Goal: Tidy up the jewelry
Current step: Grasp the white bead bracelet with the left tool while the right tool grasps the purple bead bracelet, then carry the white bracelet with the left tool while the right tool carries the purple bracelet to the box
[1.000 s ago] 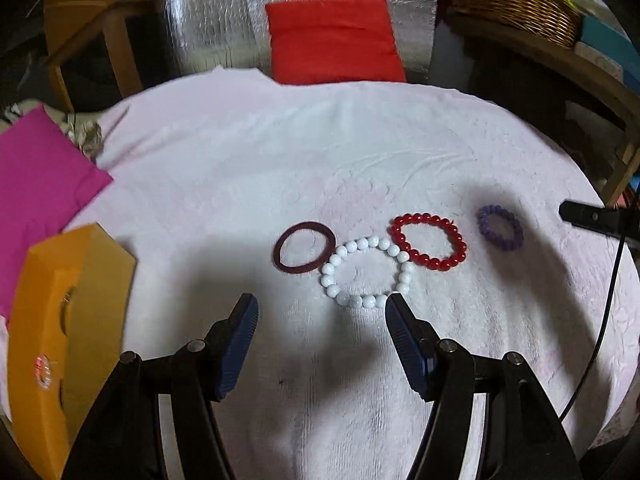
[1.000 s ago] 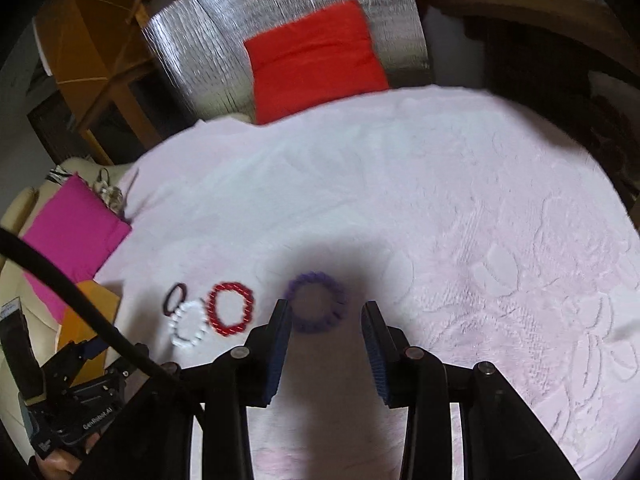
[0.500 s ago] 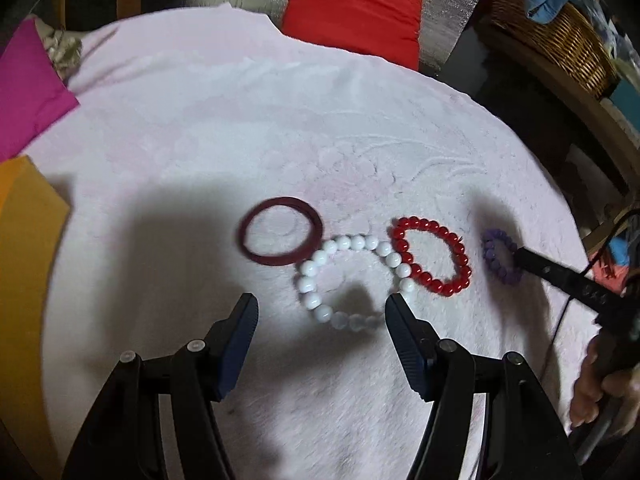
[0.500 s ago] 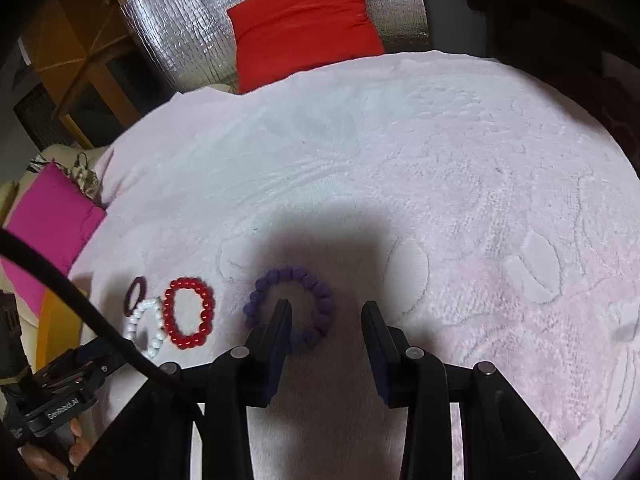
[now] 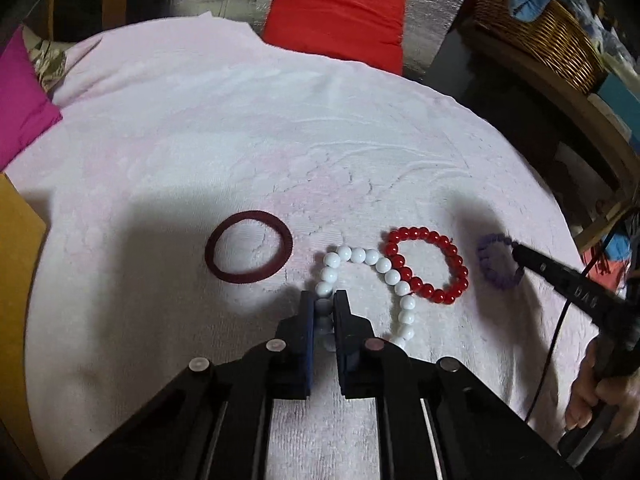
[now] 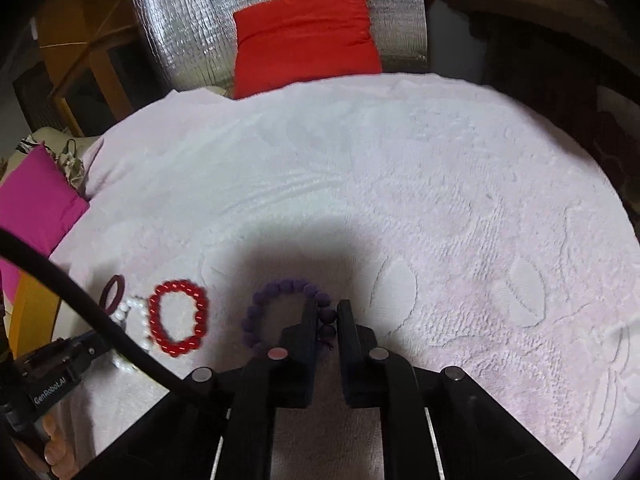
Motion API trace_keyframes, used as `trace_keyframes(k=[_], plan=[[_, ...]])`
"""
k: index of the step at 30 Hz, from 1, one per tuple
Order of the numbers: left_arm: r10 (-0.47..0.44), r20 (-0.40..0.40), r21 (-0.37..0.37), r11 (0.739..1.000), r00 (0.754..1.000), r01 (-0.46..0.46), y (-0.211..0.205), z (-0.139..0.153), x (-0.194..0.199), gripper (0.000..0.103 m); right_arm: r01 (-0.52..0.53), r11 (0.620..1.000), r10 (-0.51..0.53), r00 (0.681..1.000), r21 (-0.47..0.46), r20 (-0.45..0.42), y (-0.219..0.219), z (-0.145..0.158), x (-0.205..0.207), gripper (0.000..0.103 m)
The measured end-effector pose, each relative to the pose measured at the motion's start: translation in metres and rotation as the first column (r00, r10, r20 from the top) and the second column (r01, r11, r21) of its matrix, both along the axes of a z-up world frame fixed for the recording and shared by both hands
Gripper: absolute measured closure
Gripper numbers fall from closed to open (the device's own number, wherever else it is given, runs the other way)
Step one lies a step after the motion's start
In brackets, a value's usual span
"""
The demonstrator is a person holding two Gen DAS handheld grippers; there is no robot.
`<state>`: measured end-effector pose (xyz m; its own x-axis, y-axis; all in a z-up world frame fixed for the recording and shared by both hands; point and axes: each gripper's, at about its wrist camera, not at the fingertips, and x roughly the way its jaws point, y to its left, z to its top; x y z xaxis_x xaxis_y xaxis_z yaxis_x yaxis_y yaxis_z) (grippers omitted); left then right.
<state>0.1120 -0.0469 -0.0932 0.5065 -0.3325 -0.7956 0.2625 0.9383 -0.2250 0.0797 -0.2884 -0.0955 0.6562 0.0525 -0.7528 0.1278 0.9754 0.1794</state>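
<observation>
Two bracelets are being gripped at once on the pale pink cloth point(image 5: 240, 128). The left gripper point(image 5: 324, 300) is being held narrow, its blue-padded jaws pinched on the near-left run of the white bead bracelet point(image 5: 376, 264), which is being squeezed out of round into a bent loop. The right gripper point(image 6: 325, 312) is likewise being held narrow, its jaws closed on the near-right beads of the purple bracelet point(image 6: 280, 292) — in the left wrist view only one tip of that tool is seen reaching the purple beads.

The other pieces are being left untouched. The red bead bracelet point(image 5: 424, 264) is lying flat between the white and the purple ones, touching the white beads on its left side and apart from the purple ones. The dark maroon band point(image 5: 248, 252) is lying just left of the white bracelet, not touching it. All four are still sitting in one row on the cloth.

As a judgement, the task is being started rather than finished: nothing appears to be put away yet, and whether either gripped bracelet is being lifted off the cloth cannot be told. An orange object point(image 5: 16, 264) at the left edge is possibly the container being aimed for — that cannot be confirmed. Two bracelets remain to be carried, two remain to be picked up.
</observation>
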Motion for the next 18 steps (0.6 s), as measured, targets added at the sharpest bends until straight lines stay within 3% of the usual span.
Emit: trace_keyframes(k=[18], plan=[[0.005,0.164,-0.057,0.998,0.987,0.004,0.045,0.062,-0.046,0.093,-0.084,0.979,0.054,0.986,0.188,0.156,0.017,0.049,-0.03,0.093]])
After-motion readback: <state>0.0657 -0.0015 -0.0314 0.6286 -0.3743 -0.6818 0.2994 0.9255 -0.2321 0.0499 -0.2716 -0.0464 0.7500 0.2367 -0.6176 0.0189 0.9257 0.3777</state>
